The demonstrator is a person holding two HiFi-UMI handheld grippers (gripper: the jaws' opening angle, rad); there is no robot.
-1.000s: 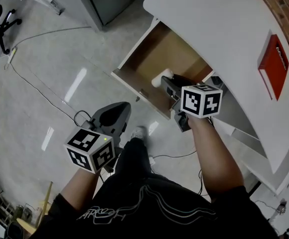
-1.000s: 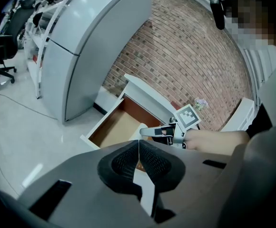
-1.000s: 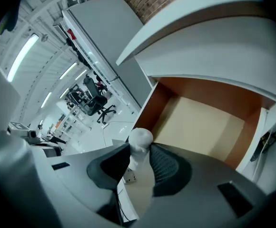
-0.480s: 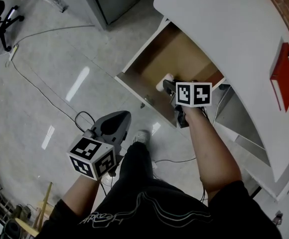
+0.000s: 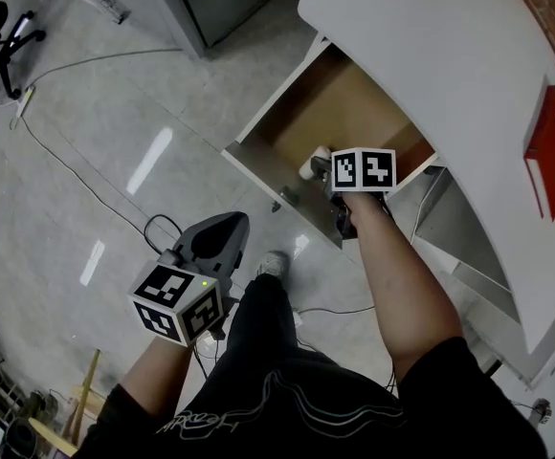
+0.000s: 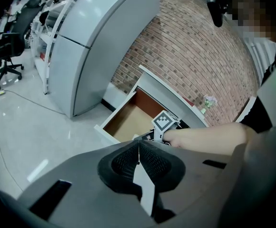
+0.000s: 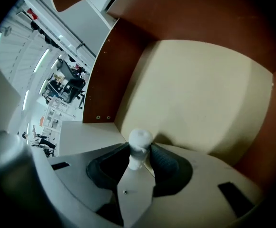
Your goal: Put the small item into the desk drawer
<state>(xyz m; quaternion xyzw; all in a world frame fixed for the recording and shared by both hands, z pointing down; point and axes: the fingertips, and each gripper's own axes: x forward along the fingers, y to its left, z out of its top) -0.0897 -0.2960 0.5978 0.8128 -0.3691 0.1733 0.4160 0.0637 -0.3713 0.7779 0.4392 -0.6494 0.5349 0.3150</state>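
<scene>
The small white item [image 7: 140, 140], at lower centre of the right gripper view, stood between the opening jaws of the right gripper [image 7: 141, 152], both pads touching it, above the floor of the open drawer [image 7: 200, 89] of the white bench [image 5: 431, 55]. The left gripper [image 6: 138, 148] was pressed together, empty.

Bright, even ceiling light fills the room. Pale glare streaks lie on the glossy floor [image 5: 150, 161] left of the open drawer [image 5: 325, 103], and soft shadow pools on the drawer's bottom. Both gripper views bulge and blacken at their corners.
</scene>
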